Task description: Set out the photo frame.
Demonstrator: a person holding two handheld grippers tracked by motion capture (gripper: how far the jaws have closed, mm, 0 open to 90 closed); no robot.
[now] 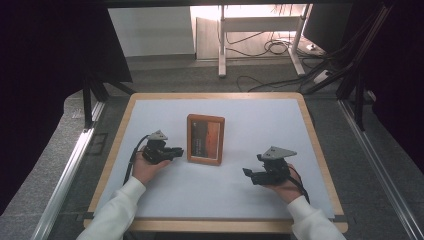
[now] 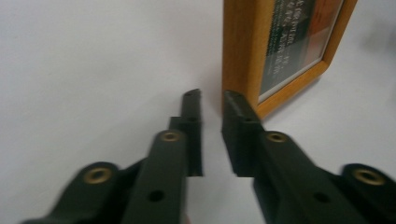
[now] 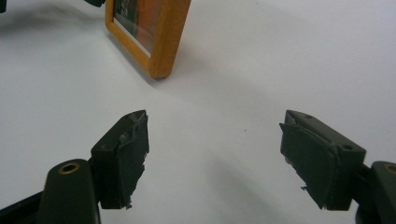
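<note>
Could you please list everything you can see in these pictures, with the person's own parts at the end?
picture frame: one, orange-brown wood around a dark and orange picture, mid-table.
table: one, white top with a light wooden edge, centre of the high view.
desk legs: white, on the floor beyond the table.
cables: several, black, on the floor at the far right.
monitor: one, dark, far right.
sleeves: two, white, at the bottom edge.
left gripper: one, black, jaws narrowly apart just beside the frame's left edge.
right gripper: one, black, jaws wide apart, right of the frame and nearer the person.
</note>
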